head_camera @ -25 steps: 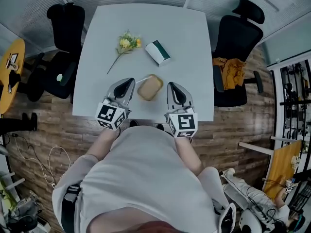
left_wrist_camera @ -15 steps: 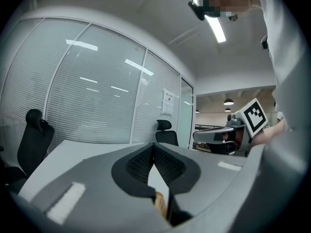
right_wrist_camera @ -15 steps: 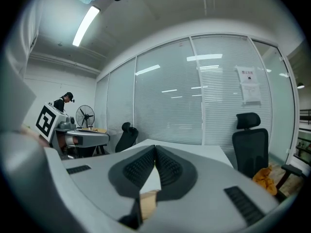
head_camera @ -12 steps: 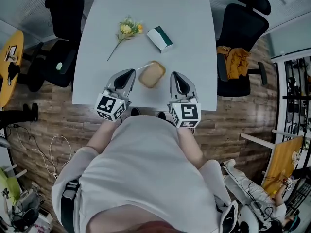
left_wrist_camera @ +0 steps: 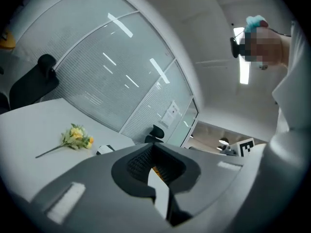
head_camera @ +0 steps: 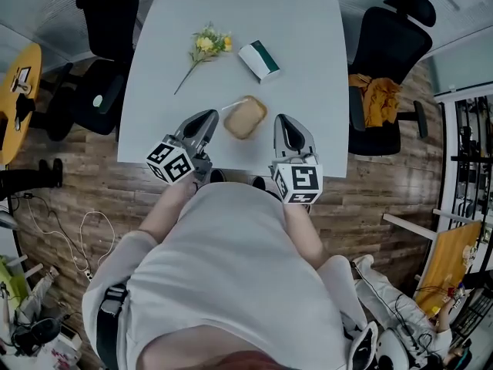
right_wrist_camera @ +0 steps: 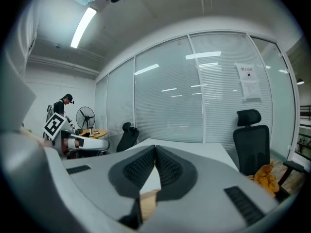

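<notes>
Two grippers hover over the near edge of the white table (head_camera: 231, 10). They flank a tan rounded piece (head_camera: 245, 117), which lies flat between them and touches neither. The left gripper (head_camera: 206, 122) and right gripper (head_camera: 285, 126) both have their jaws pressed together on nothing. This is judged an approach stage, and any grasp calls for parting the jaws first. A flower sprig (head_camera: 202, 48) and a tipped cup (head_camera: 259, 59) lie farther back.

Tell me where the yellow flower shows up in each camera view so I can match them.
Head view: the yellow flower lies upper left on the white table, left of the carton.
Left gripper view: left of middle, lying on the table.
Right gripper view: not in it.
Shared landmark: the white table, seen in all three.
</notes>
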The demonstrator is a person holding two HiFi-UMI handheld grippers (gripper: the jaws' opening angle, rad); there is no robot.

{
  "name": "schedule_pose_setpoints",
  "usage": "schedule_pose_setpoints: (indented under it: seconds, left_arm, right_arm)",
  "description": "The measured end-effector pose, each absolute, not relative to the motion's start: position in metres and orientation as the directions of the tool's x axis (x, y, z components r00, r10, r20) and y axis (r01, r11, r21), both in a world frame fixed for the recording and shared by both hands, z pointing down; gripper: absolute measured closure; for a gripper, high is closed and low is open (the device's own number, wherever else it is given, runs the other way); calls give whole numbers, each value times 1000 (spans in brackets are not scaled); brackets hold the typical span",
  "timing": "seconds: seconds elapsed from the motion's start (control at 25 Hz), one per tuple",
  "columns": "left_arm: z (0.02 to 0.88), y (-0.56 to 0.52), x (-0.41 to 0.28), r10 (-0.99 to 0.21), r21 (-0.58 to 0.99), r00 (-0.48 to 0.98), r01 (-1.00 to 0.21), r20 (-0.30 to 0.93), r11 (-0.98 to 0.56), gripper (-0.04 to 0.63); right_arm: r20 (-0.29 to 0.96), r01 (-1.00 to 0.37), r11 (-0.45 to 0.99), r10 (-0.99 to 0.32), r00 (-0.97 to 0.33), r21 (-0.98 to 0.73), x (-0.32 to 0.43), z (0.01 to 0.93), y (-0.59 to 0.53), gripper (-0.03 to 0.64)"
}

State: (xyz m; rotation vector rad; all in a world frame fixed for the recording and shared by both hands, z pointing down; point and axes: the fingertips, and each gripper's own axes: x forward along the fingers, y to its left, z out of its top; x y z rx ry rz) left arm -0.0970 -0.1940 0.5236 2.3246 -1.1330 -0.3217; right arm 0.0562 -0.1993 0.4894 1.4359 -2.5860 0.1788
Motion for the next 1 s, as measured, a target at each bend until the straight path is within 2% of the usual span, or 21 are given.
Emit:
schedule_pose_setpoints:
  seconds: [0.12,0.28,0.48,0.56,0.72,1.0]
  left_arm:
    - [539,-200,-110,-806,627,590,-644,41,-439,584]
    - [556,-207,-124,-816,755,577,-548,29,-360,584]
    - [572,-214,-132,-828,935,554,-240,-89,-261,584]
    - [574,-216,-134,-822,943,558,-202,-111,-264,584]
    - [576,-214,-131,-796,930,595,-221,-110,-293,584]
    - [574,-212,-127,-761,949,600,-7,-248,-315,586]
  right_arm:
    - [212,-850,526,-829,-518,-21,58,488,-200,607]
    - [218,-852,523,-829,-515,-23,60,490,-203,607]
    - [226,-851,524,-827,-515,-21,59,492,-205,607]
    - [228,-851,525,-826,-516,-22,59,492,-206,607]
    - [228,-850,526,-825,-516,-21,58,492,-207,607]
    - [234,-850,526,-824,-516,-24,56,493,-206,607]
